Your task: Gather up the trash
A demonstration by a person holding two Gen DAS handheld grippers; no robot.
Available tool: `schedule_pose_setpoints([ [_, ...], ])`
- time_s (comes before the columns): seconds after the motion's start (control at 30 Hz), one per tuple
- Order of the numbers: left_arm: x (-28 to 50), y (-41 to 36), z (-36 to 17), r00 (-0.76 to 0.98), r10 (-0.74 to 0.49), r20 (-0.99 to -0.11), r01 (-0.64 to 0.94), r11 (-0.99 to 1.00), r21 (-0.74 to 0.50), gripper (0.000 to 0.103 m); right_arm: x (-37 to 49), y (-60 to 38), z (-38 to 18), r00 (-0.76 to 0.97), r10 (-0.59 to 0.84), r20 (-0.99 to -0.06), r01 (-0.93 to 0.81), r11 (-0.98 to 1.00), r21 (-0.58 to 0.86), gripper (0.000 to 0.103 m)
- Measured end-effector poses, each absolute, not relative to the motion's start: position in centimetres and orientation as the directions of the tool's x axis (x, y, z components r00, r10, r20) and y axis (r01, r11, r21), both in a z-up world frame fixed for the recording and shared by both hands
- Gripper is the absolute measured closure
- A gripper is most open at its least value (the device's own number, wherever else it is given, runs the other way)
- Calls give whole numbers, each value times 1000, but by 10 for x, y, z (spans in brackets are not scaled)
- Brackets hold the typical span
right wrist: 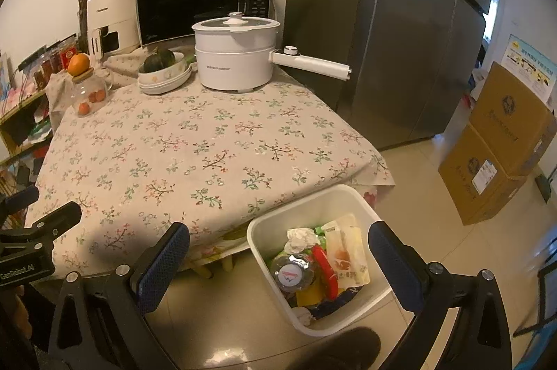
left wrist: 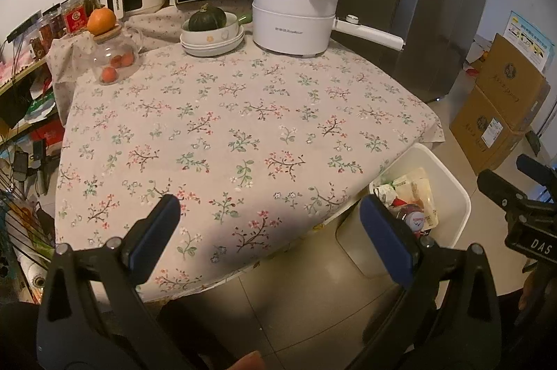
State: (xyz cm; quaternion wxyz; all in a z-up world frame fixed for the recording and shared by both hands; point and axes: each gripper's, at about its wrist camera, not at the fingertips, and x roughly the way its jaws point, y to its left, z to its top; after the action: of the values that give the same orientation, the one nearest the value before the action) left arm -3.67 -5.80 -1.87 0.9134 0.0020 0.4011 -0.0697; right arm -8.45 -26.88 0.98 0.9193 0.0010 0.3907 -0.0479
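A white trash bin [right wrist: 264,230] stands on the floor beside the table's near right corner. It holds a crushed plastic bottle [right wrist: 294,272], a crumpled paper ball [right wrist: 301,239], a snack packet [right wrist: 348,260] and a red wrapper [right wrist: 323,269]. The bin also shows in the left wrist view [left wrist: 452,195]. My left gripper [left wrist: 269,213] is open and empty above the table's front edge. My right gripper [right wrist: 278,243] is open and empty above the bin. The table [right wrist: 195,147] with its floral cloth carries no loose trash.
At the table's back stand a white electric pot [right wrist: 236,56], bowls with a green squash [right wrist: 163,70], a glass jar with an orange on top [right wrist: 87,87], a microwave [right wrist: 202,0] and an air fryer [right wrist: 108,18]. A fridge [right wrist: 400,32] and cardboard boxes [right wrist: 494,143] are at right.
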Motion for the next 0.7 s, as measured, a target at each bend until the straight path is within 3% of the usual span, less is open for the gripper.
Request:
schedule_pose_setpoints([
  [0.7, -34, -57, -20, 660, -145, -737, 140, 988, -69, 1, -83, -271, 10, 689, -82, -720, 83, 996, -34, 0],
])
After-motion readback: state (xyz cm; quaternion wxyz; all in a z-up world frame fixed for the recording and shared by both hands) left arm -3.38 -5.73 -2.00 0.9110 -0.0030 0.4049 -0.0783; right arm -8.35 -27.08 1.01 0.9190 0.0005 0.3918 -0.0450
